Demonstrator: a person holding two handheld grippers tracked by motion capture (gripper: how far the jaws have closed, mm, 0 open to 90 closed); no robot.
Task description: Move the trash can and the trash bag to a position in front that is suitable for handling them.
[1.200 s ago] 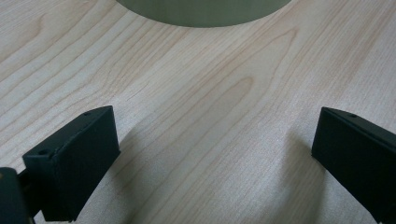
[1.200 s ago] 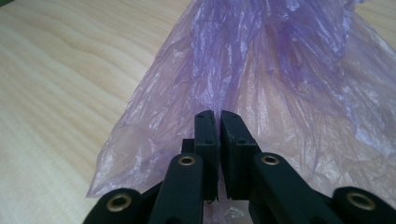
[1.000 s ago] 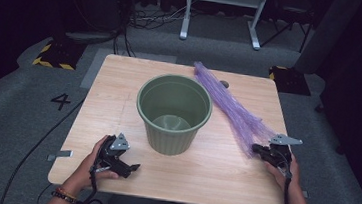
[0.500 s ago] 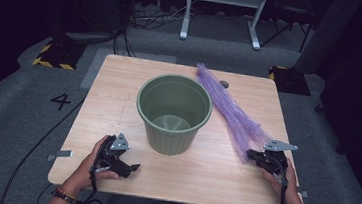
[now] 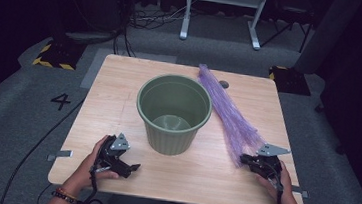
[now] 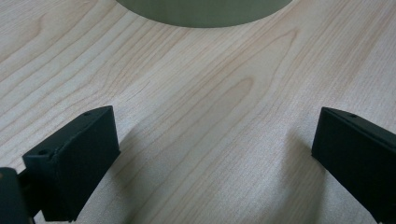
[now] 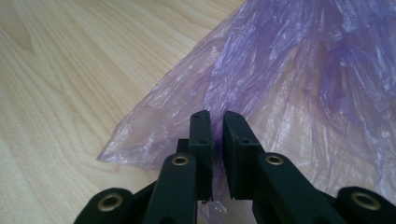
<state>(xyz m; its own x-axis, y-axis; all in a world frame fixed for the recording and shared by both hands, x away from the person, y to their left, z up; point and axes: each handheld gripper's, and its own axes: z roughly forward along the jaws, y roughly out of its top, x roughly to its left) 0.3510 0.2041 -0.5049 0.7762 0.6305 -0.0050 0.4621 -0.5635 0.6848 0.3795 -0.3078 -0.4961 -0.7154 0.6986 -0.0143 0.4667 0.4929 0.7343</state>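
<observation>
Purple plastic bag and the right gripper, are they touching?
Touching. In the right gripper view the right gripper has its jaws nearly closed on the purple plastic bag, film pinched between them.

Overhead camera, two close table-level (image 5: 202, 172) cameras

The bucket (image 5: 174, 112) is standing upright at the middle of the table (image 5: 120, 81). The plastic bag (image 5: 228, 114) is lying just right of it, stretching from the far edge toward the near right. The left gripper (image 5: 130, 168) is resting near-left of the bucket; the right gripper (image 5: 244, 160) is sitting at the bag's near end.
</observation>
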